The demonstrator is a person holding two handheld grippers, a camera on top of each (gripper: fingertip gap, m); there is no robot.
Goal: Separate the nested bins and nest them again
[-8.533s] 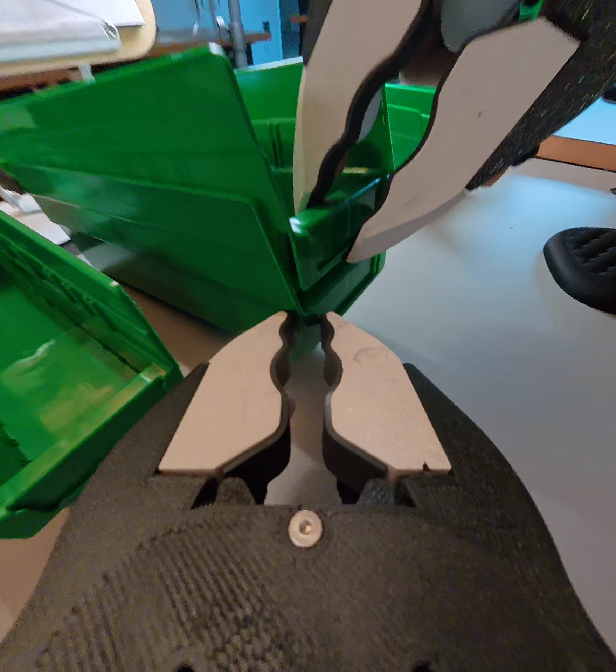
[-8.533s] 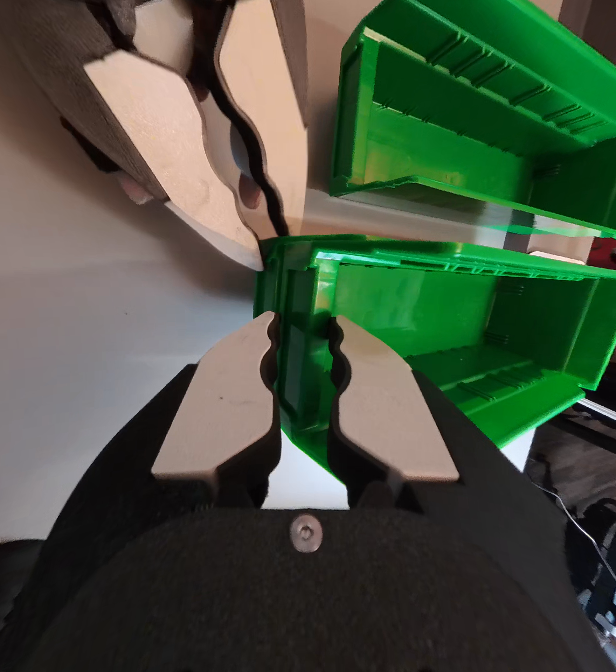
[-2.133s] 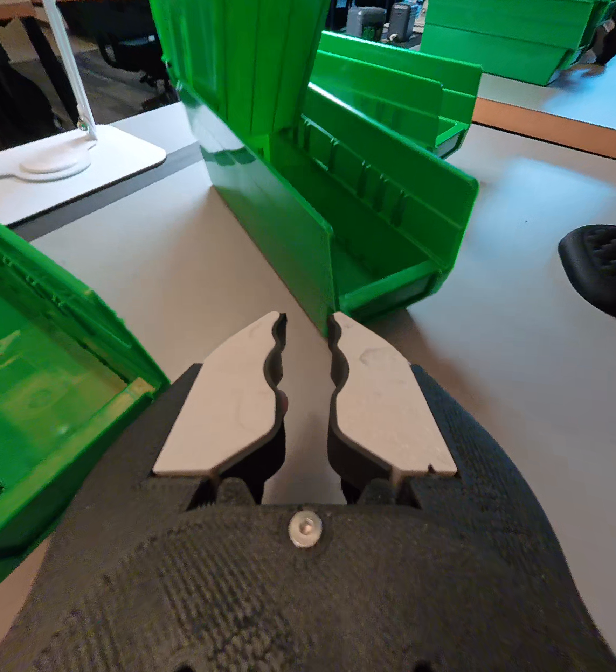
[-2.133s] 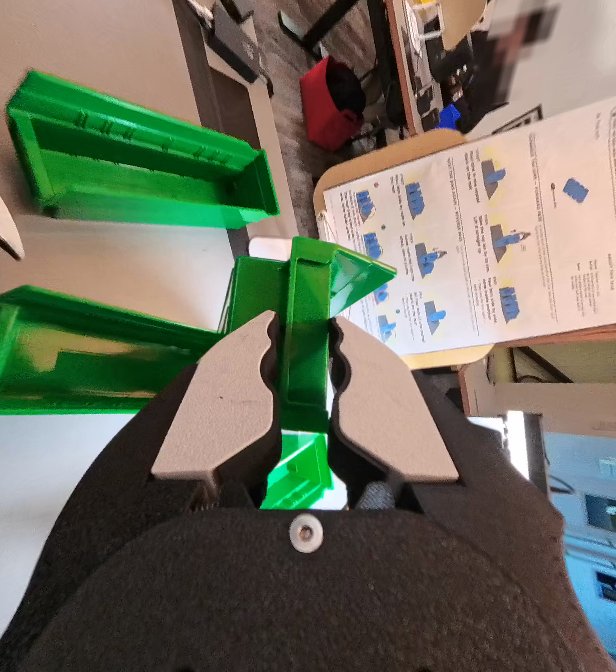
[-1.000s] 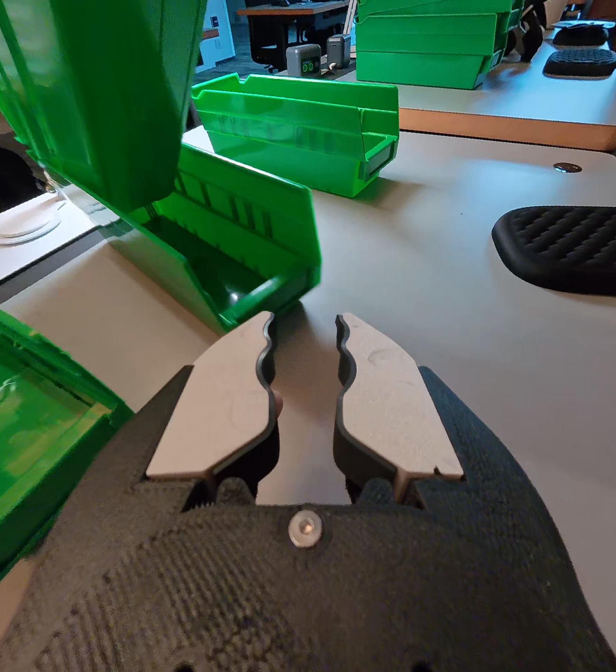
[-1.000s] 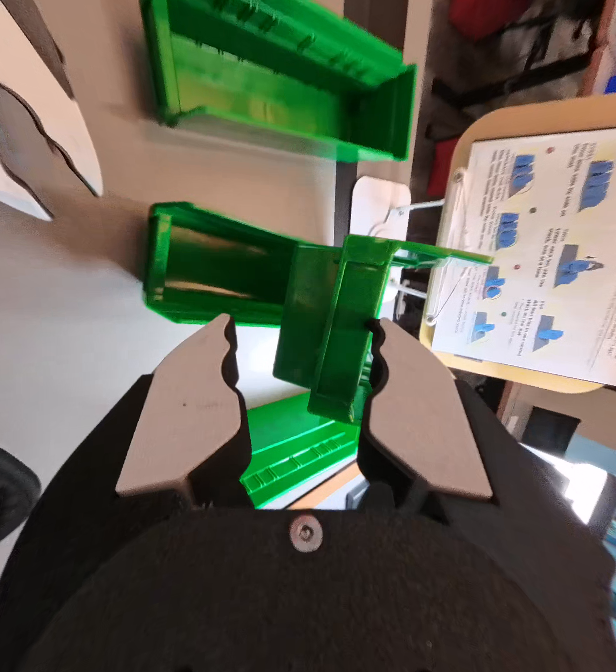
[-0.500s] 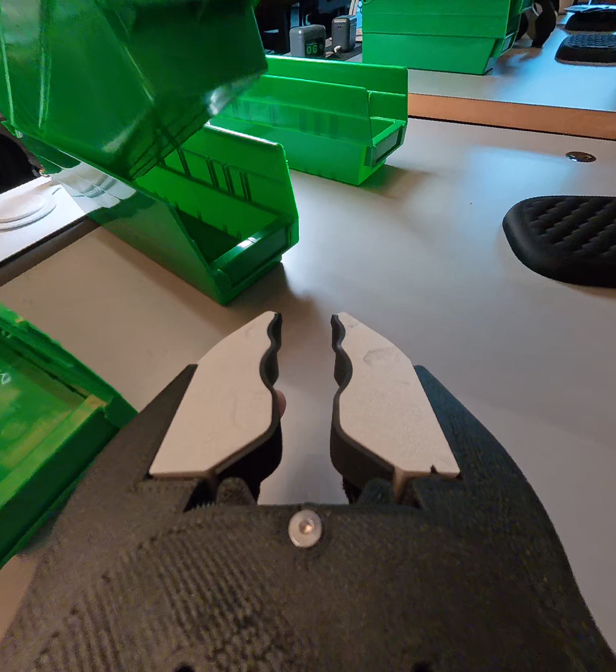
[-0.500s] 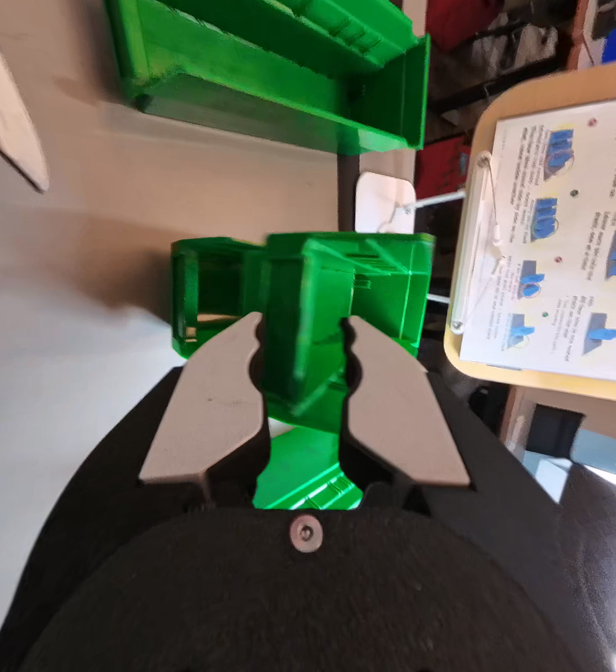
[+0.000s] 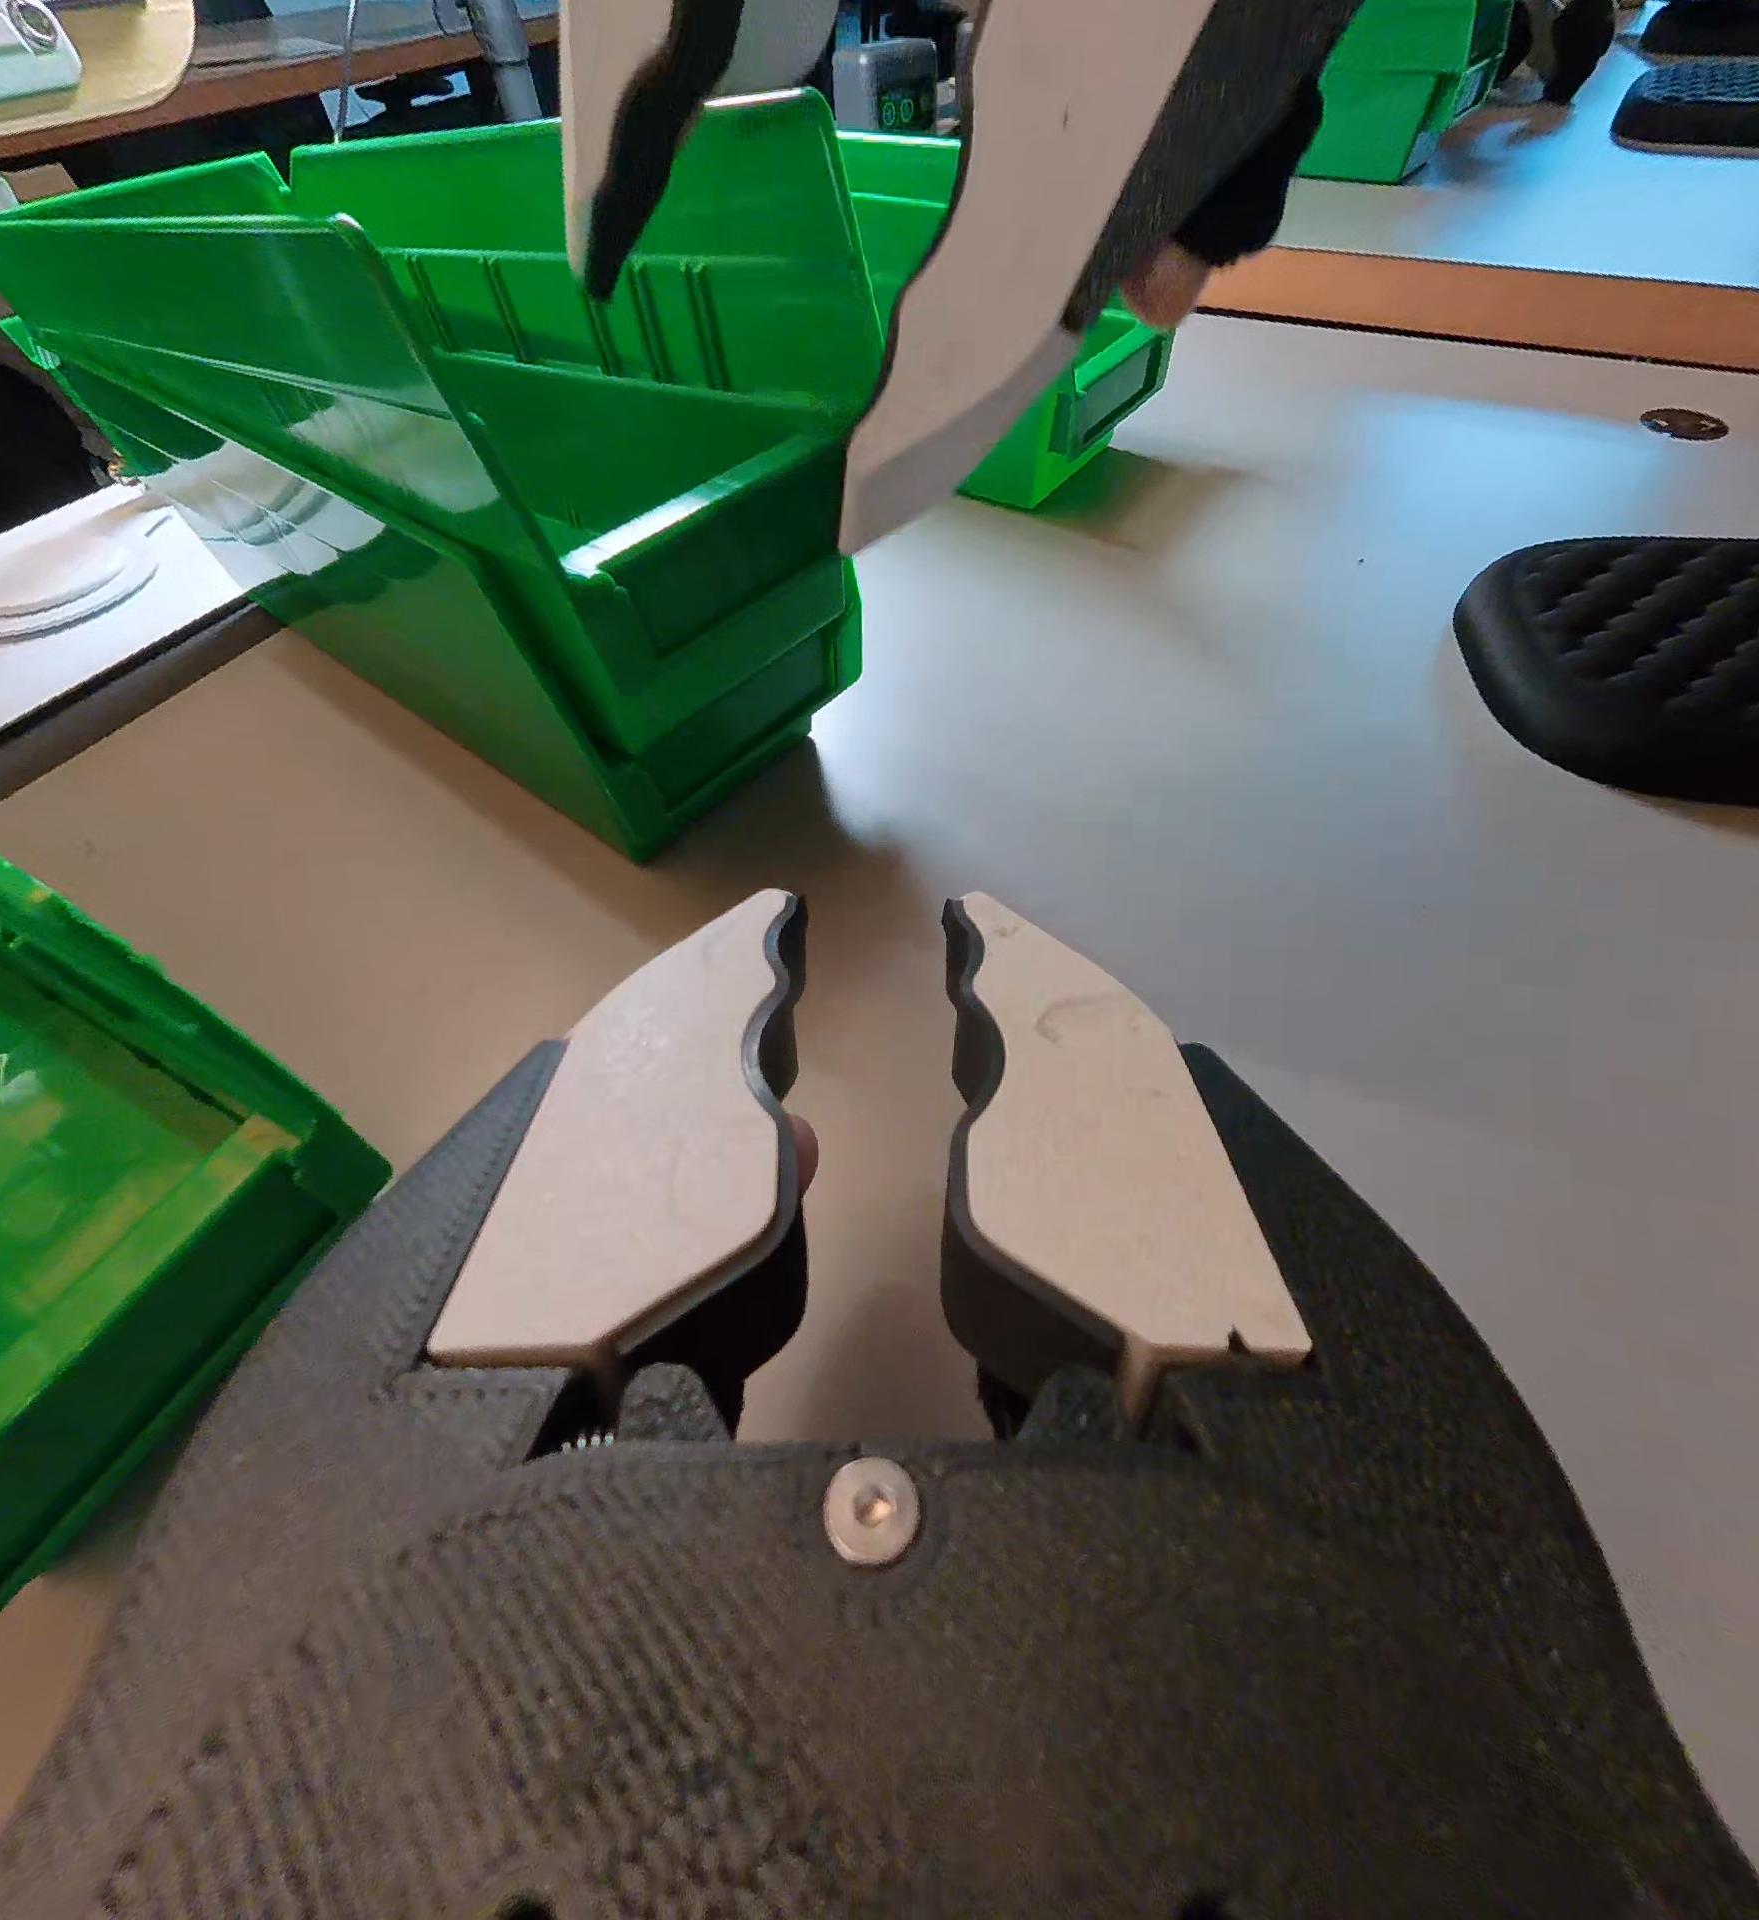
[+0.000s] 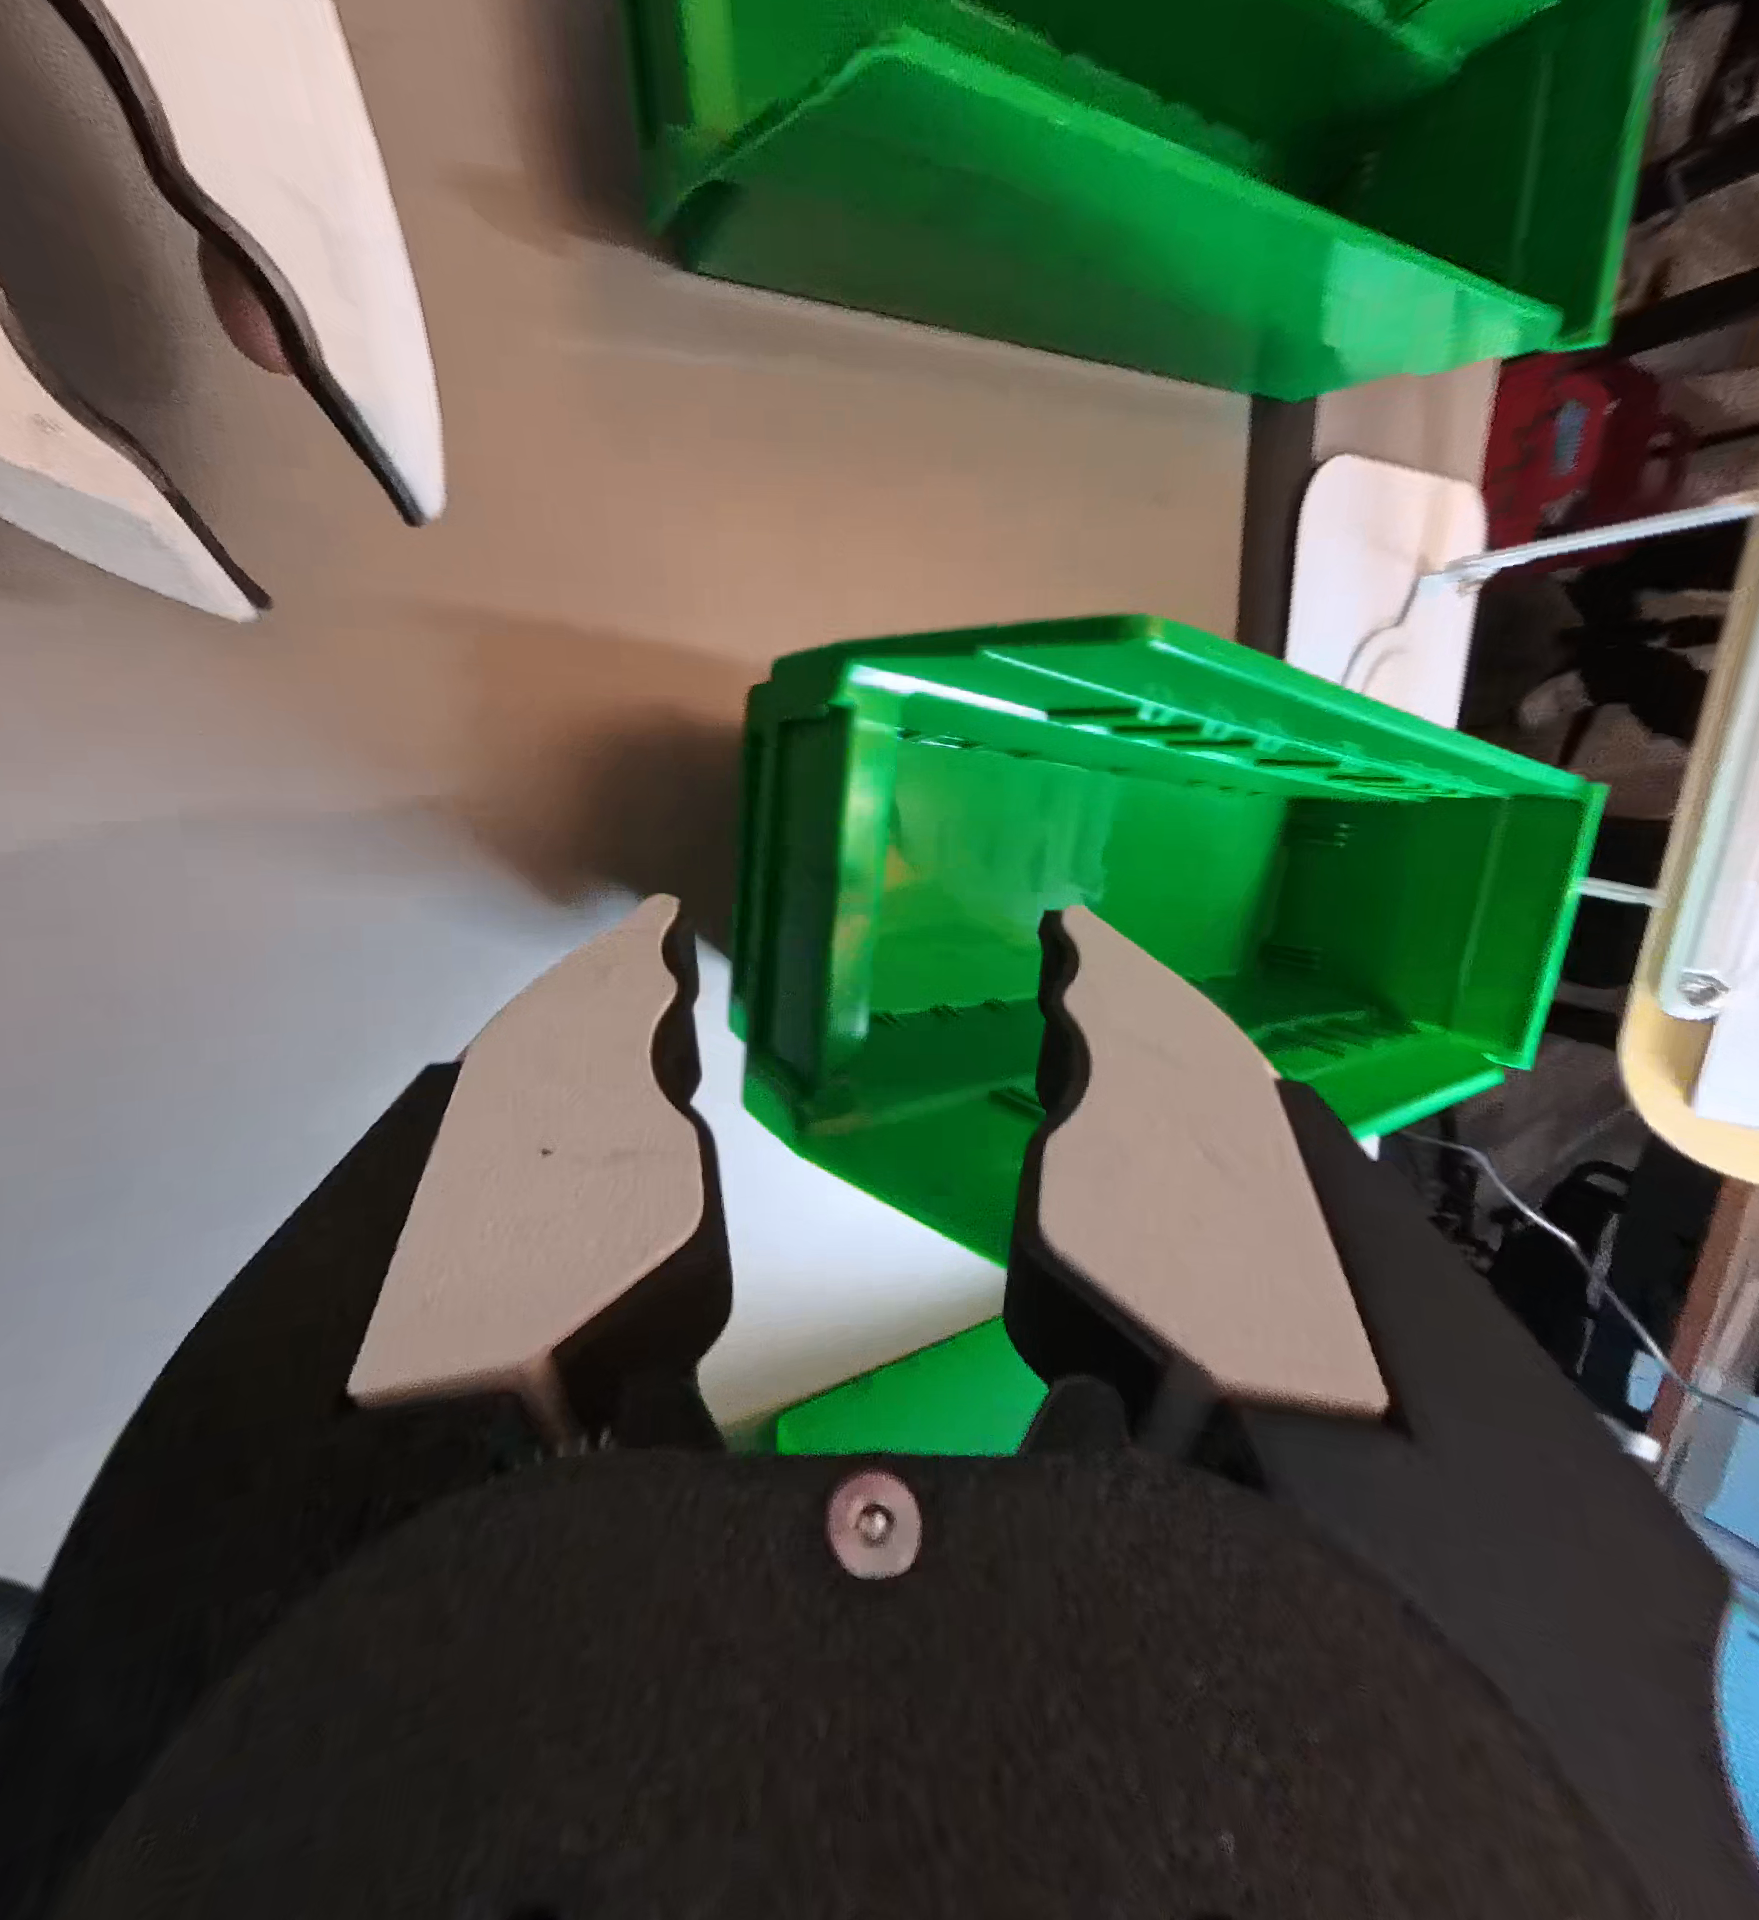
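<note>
With the upper bin (image 9: 501,343) dropped crookedly into the lower bin (image 9: 584,748) near the table's (image 9: 1270,779) far-left edge, renesting is judged under way and a seating push needed, both the right gripper (image 10: 859,935) and left gripper (image 9: 873,914) being held open and empty.

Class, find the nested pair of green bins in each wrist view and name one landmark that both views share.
Left wrist view: nested bins upper left of centre, under the right gripper.
Right wrist view: nested bins centre right, just beyond the open right gripper.
Shared landmark: the white stand base behind the bins.
</note>
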